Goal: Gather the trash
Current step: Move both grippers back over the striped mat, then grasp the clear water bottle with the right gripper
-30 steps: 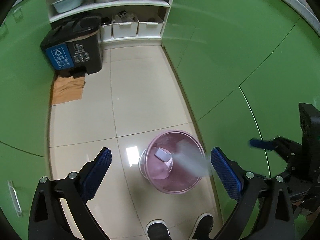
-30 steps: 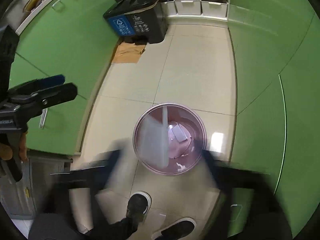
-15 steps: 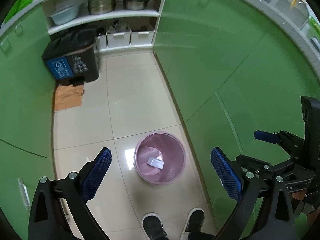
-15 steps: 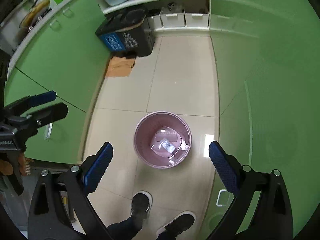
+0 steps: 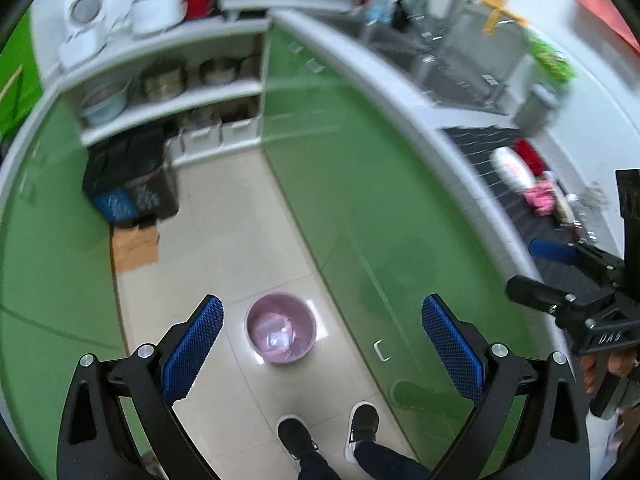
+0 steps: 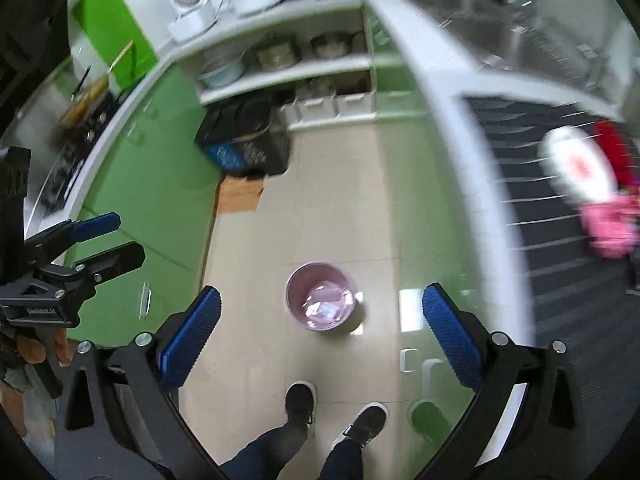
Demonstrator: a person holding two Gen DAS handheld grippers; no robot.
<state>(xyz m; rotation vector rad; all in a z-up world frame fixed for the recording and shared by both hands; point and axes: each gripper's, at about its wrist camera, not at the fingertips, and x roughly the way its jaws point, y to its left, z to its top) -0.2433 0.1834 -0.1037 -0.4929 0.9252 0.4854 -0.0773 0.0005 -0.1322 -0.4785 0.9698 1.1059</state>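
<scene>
Both the left gripper (image 5: 322, 354) and the right gripper (image 6: 320, 334) are wide open and hold nothing. The pink wastebasket (image 5: 281, 334) stands on the floor tiles, paper already inside. Next trash seems to lie on the dark countertop mat (image 6: 560, 240); reach high over the white counter edge (image 6: 460, 128), where room is free.

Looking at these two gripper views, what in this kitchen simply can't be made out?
- Scraps in the pink bin: pale pieces, too small in both views to identify.
- White and pink items on the dark counter mat: motion blur smears them in both views.
- Labels on the black recycling bin: blurred, unreadable.
- The person: only shoes and lower legs show, cut off by the bottom edge.
</scene>
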